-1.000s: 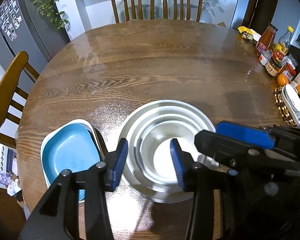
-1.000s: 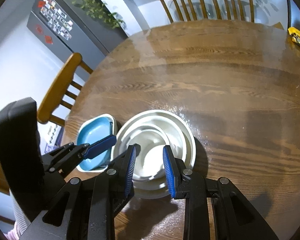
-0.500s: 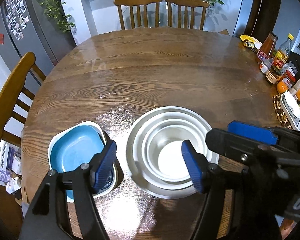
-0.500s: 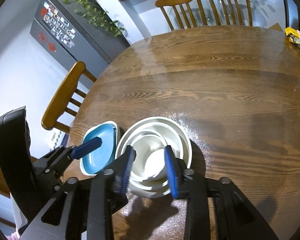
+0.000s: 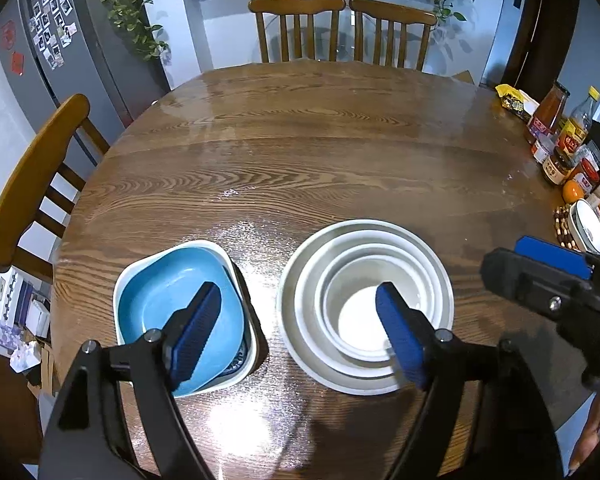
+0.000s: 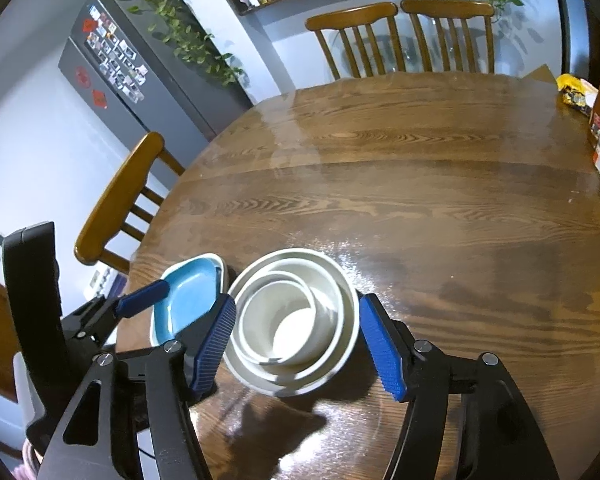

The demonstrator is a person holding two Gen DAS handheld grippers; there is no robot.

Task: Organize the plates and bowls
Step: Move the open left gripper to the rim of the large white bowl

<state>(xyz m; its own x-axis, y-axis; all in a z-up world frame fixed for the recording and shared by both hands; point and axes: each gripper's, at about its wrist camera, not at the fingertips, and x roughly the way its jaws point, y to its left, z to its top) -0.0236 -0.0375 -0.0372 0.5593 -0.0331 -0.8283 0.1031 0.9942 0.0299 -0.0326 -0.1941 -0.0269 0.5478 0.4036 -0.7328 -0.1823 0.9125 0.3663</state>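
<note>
A nest of white round bowls (image 5: 364,304) sits on the round wooden table (image 5: 300,160) near its front edge. Left of it lies a blue square plate (image 5: 172,304) stacked on a white square dish (image 5: 244,372). My left gripper (image 5: 300,340) is open and empty, held above both stacks. My right gripper (image 6: 296,348) is open and empty, its blue pads either side of the bowl nest (image 6: 296,320) and above it. The blue plate (image 6: 192,292) and the left gripper (image 6: 140,304) show at left in the right wrist view.
Sauce bottles and jars (image 5: 556,136), oranges (image 5: 572,192) and a small white dish (image 5: 588,232) crowd the table's right edge. Wooden chairs stand at the far side (image 5: 340,28) and the left (image 5: 32,172). A grey fridge (image 5: 60,48) stands at back left.
Both grippers have opened wide and pulled back and up from the bowl nest. The bowls and the blue plate have stayed in place.
</note>
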